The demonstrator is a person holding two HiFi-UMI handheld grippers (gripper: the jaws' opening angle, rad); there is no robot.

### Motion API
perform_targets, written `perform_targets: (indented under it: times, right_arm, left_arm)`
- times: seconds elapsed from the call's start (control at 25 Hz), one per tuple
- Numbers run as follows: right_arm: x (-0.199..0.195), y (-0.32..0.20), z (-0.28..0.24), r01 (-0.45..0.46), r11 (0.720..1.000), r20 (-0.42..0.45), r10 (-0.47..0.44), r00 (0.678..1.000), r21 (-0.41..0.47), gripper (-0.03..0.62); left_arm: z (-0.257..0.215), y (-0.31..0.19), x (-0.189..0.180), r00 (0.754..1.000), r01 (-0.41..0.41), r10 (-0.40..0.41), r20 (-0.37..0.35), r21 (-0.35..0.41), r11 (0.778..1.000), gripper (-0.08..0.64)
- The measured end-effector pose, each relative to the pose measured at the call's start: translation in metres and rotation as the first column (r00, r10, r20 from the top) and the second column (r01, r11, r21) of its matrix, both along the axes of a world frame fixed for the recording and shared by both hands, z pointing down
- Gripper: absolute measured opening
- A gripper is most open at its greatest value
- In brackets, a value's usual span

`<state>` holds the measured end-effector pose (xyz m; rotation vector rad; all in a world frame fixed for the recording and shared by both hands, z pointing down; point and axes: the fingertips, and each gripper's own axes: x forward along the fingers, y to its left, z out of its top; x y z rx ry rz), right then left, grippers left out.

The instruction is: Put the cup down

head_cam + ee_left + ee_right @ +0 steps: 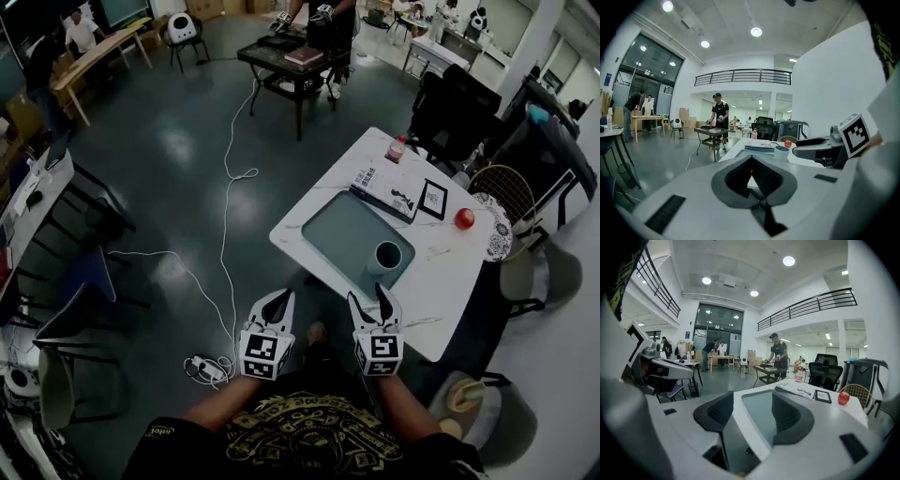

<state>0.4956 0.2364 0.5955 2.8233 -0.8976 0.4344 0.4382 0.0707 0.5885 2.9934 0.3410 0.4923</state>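
At twelve o'clock from the right gripper [367, 294], the cup [387, 255] stands released on the counter's [441, 281] mat [337, 230], the task apparently done; its fingers [715, 413] are apart and empty, the left gripper's [276, 302] together.

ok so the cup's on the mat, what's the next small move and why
Probably nothing more on the cup: I'd just bring both grippers to rest. The cup stands upright on the teal mat on the white table, and neither gripper touches it. The right gripper has its jaws apart with nothing between them, and the left gripper is shut and empty.
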Motion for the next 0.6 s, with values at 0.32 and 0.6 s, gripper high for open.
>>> perform_targets:
  times: [0.32, 0.6]
  right_arm:
    - [-0.11, -0.039, 0.015, 0.103, 0.995, 0.087, -0.102, 0.991, -0.007, 0.031]
    - [-0.184, -0.072, 0.014, 0.22, 0.976, 0.169, -0.217, 0.961, 0.002, 0.008]
  left_arm:
    - [0.002, -0.029, -0.095, 0.997, 0.072, -0.071, 0.015, -0.049, 0.996, 0.011]
    - [0.013, -0.043, -0.175, 0.99, 0.137, -0.132, 0.059, -0.092, 0.986, 0.011]
